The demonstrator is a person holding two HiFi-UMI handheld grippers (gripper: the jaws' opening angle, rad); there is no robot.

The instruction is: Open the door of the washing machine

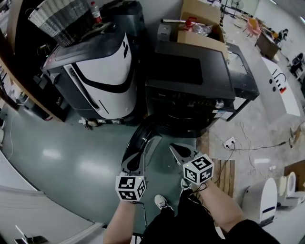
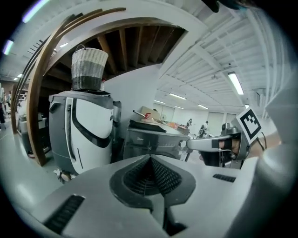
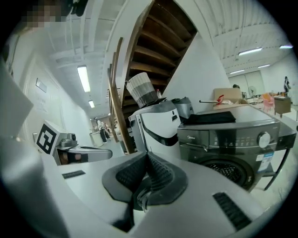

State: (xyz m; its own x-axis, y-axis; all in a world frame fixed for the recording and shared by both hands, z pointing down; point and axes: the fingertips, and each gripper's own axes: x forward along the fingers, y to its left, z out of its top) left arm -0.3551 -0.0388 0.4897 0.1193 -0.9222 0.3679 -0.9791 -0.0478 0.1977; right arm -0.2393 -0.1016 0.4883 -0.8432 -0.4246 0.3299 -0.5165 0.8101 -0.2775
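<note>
one dark washing machine (image 1: 190, 90) is standing straight ahead of both grippers. its round door (image 1: 140, 138) is appearing to hang already swung out toward the person, just ahead of the left gripper (image 1: 134, 162). the drum opening (image 3: 228, 169) is showing bare, ahead and to the right of the right gripper (image 1: 178, 151).

judging from this, the opening step is looking all but done. if the door is needing more swing, the better move is probably parting the left jaws, taking the door's free rim squarely and drawing it along its hinge arc rather than tugging straight back.

both grippers are sitting clenched, jaws pressed together with nothing between them. neither is gripping the door, and whether the left one is brushing its rim is not telling from above.

further out, a white machine (image 1: 105, 76) is standing ahead and to the left of the left gripper with a woven basket (image 1: 59, 14) on top. a cardboard box (image 1: 200, 24) is resting beyond the washer, well ahead of the right gripper.
</note>
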